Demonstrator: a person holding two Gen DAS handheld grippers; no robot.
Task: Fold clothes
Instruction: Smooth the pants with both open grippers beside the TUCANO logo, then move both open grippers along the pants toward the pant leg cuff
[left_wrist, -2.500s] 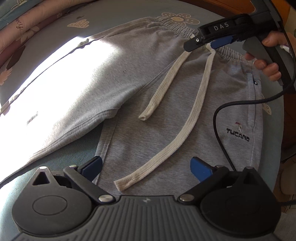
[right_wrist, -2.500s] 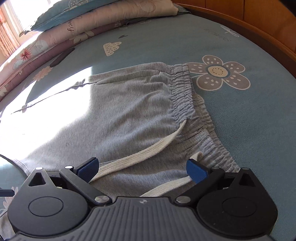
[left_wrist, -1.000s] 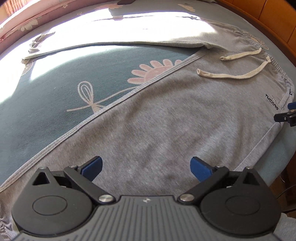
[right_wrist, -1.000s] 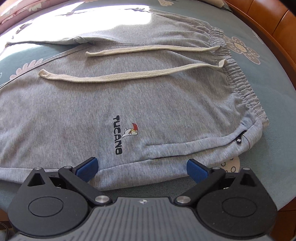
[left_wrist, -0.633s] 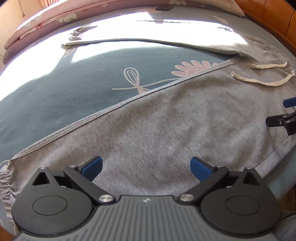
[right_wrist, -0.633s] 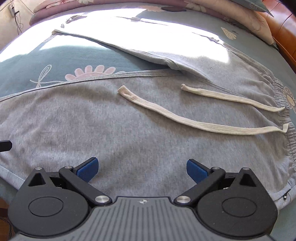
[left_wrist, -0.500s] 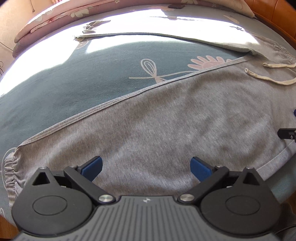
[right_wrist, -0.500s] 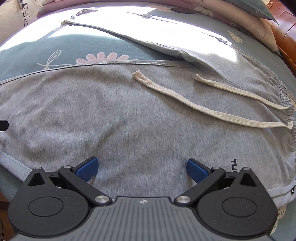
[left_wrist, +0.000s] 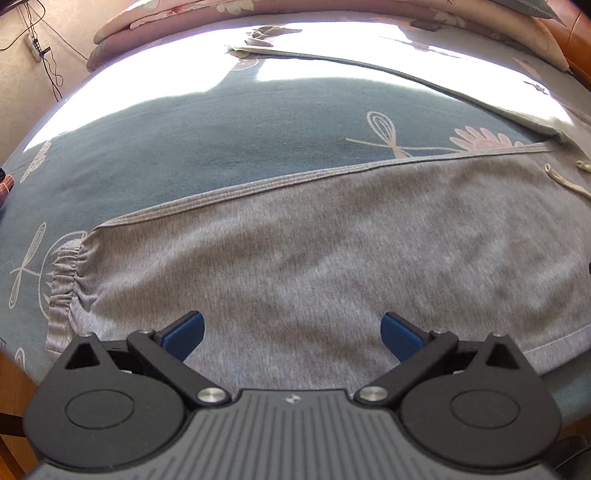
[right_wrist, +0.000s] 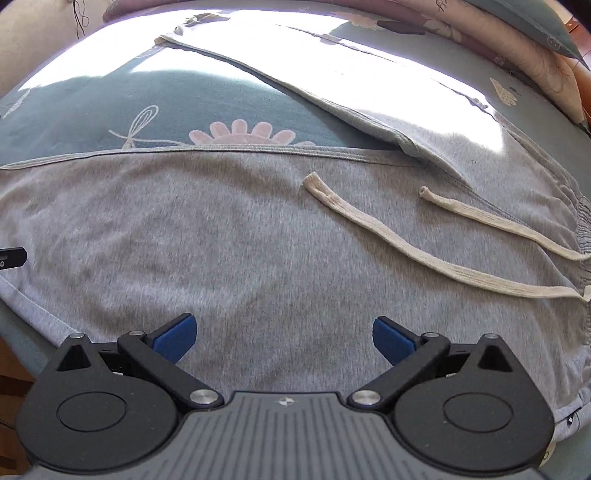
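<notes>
Each gripper, left (left_wrist: 291, 334) and right (right_wrist: 284, 338), has black linkage arms, blue finger pads (left_wrist: 183, 335), silver pivot screws (right_wrist: 202, 397) and a ribbed grey housing at 6 o'clock.

L gripper (left_wrist: 291, 334) jaws wide apart, nothing held; R gripper (right_wrist: 282, 334) same, both level.

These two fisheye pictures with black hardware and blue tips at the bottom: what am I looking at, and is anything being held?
Each picture comes from a camera mounted on a handheld two-finger tool; a person carries one in each hand. The black hardware is the tool itself, and the blue tips are its fingers.

The left gripper looks over one leg of the grey sweatpants, near its elastic cuff. The right gripper looks over the waist end, where two cream drawstrings lie loose on the fabric. The pants lie spread on a teal bedsheet with flower prints.

Both pairs of fingers stand wide apart, and nothing is held.
</notes>
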